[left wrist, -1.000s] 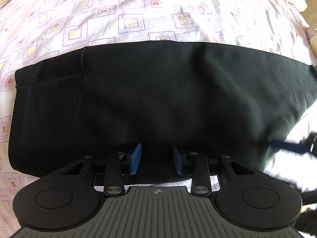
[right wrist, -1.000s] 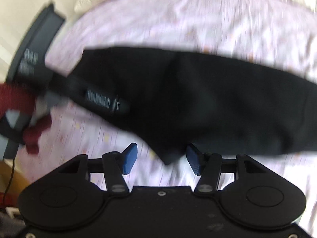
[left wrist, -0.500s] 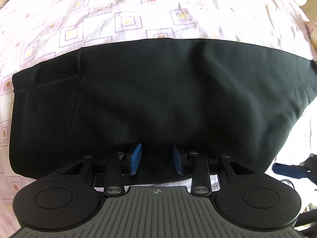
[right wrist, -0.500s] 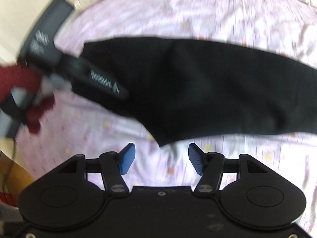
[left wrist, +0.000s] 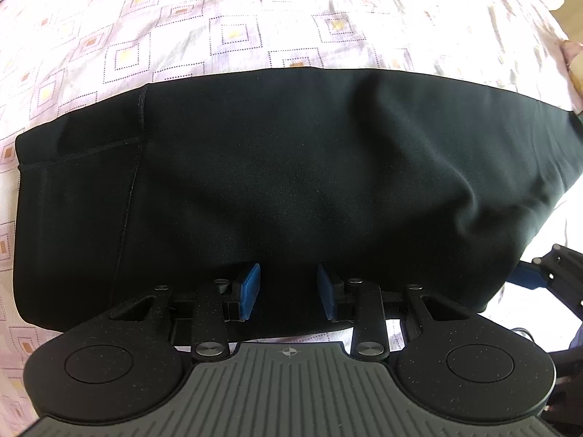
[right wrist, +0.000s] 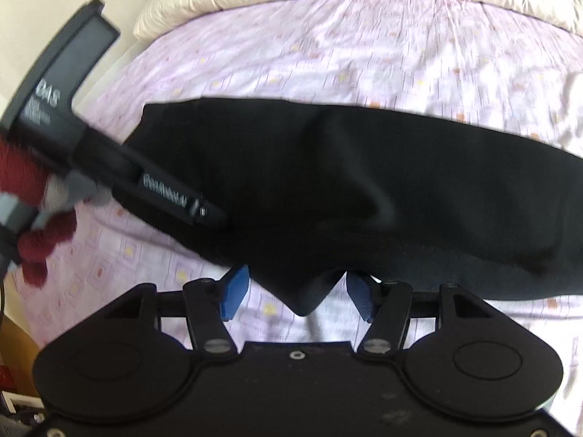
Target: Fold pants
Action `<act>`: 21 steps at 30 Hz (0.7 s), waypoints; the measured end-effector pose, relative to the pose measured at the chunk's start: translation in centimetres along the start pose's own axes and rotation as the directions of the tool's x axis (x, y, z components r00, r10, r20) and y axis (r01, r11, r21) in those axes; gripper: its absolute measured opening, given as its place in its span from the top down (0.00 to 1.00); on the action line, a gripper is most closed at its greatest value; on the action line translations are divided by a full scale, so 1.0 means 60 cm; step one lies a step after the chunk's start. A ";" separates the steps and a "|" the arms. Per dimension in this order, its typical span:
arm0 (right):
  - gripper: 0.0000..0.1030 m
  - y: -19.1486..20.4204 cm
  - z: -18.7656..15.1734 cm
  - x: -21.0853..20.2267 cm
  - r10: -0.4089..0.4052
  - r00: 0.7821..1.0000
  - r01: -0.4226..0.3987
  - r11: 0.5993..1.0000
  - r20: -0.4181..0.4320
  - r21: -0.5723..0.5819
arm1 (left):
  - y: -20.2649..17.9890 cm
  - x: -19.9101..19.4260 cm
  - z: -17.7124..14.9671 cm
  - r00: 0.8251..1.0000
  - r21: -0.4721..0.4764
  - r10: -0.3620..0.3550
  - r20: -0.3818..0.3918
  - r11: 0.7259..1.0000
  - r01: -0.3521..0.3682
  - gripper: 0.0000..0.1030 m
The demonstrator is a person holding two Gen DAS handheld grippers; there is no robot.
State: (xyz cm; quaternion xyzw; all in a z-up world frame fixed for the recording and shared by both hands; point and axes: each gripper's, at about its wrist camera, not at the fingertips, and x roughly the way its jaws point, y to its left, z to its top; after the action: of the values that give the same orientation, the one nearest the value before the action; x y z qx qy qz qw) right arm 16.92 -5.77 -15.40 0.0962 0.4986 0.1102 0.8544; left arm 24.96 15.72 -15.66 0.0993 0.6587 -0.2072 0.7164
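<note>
We see the black pants (left wrist: 291,182) spread flat across the bed (left wrist: 218,29), on its patterned sheet. Our left tool (left wrist: 288,291) points down over the pants' near edge, jaws narrowly parted and apparently gripping nothing, though dark cloth blurs that. Our right tool (right wrist: 297,293) stands wider at the pants' near corner, which pokes between its pads without touching them.

The left hand-held gripper (left wrist: 288,291) has a speckled black body with two round side discs, silver pivot screws, blue finger pads and a ribbed grey plate bearing a crosshair mark. The right hand-held gripper (right wrist: 297,293) matches it in black. A dark red knit glove (right wrist: 32,218) covers the left hand.
</note>
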 end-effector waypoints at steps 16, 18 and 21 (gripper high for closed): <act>0.37 -0.019 0.019 -0.022 0.014 1.000 -0.017 0.991 0.026 0.133 | 0.018 0.004 -0.003 0.999 -0.033 -0.033 -0.004 0.999 0.033 0.67; 0.34 -0.017 0.011 -0.016 0.033 0.999 -0.032 0.990 -0.004 0.134 | 0.018 0.004 -0.003 0.999 -0.030 -0.032 -0.005 0.999 0.032 0.67; 0.29 -0.008 0.004 -0.007 0.044 0.998 -0.040 0.993 -0.036 0.108 | 0.017 0.004 -0.002 0.999 -0.027 -0.031 -0.008 0.999 0.031 0.67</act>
State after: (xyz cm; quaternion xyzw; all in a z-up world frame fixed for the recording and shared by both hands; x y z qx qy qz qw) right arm 16.97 -6.36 -15.06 0.1505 0.5178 0.1028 0.8359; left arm 25.29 16.68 -16.04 0.0804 0.6658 -0.2089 0.7118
